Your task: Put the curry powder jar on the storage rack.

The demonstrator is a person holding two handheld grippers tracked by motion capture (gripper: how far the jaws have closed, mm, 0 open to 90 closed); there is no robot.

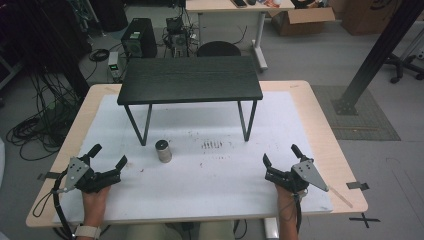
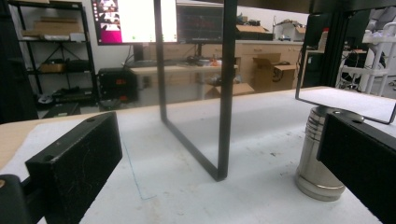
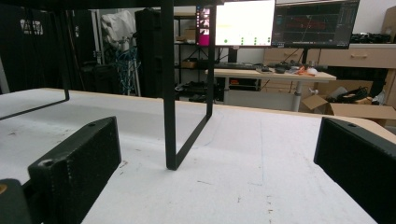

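The metal cylinder (image 1: 163,151) stands upright on the white mat (image 1: 215,200) covering the desk (image 1: 325,145), its long axis vertical and its flat top facing straight up. It sits just in front of the small black shelf (image 1: 190,79), near that shelf's left front leg (image 1: 145,125). From the left gripper (image 1: 107,162) it lies at about two o'clock, near but not touching; from the right gripper (image 1: 281,160) it lies toward nine o'clock, well apart.

In the left gripper view the cylinder (image 2: 322,154) shows brushed, shiny steel, ringed grooves near the top and a slightly flared foot. I judge it rigid and probably fairly heavy for its size, not fragile, but with a smooth skin that could slip between flat pads. The plain straight wall below the grooves looks the best place to take hold, fingers coming in level from opposite sides so the body stays vertical. The flared foot should keep it steady until it is squeezed, though an off-centre push could tip it.

Both grippers rest low over the mat with their fingers (image 2: 74,172) spread wide and nothing between them; the right gripper's fingers (image 3: 74,168) likewise stand apart with only bare mat and the shelf's right front leg (image 3: 169,93) ahead. The left gripper is the nearer and already aims roughly toward the cylinder.
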